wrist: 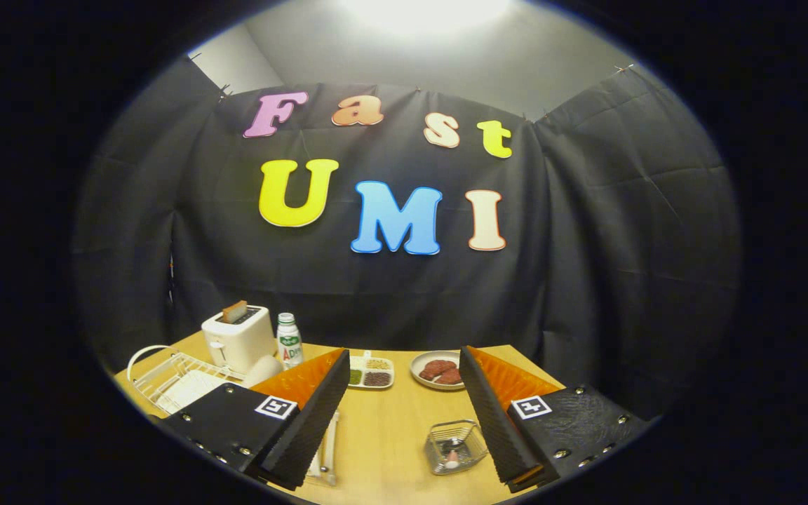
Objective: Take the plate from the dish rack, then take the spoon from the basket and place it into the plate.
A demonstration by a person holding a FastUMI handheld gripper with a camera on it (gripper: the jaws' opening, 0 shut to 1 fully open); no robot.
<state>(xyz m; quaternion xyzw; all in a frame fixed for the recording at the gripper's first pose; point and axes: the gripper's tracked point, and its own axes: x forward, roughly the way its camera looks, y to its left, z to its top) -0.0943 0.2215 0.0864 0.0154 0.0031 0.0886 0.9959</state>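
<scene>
Fingers (404,414): spread wide apart, holding nothing, raised above the tabletop and aimed across it toward the booth wall.
Tabletop (390,449): light wood, running from under the fingers out to the wall.
Dish rack (165,379): white wire, off to the left of the left finger and a little beyond its tip; partly hidden behind that finger.
Plate (190,389): pale, lying in the rack as far as I can tell; its tilt is unclear. It sits left of the fingers, so in my judgement the first move is a swing left.
Toaster (239,337): white, beyond the rack, with a small bottle (290,340) just beside it.
Dish of food (438,369): beyond the fingers, between their tips.
Basket (454,445): small and clear, between the fingers, near the right one.
Spoon (452,457): probably the small object inside the basket; long axis cannot be told.
</scene>
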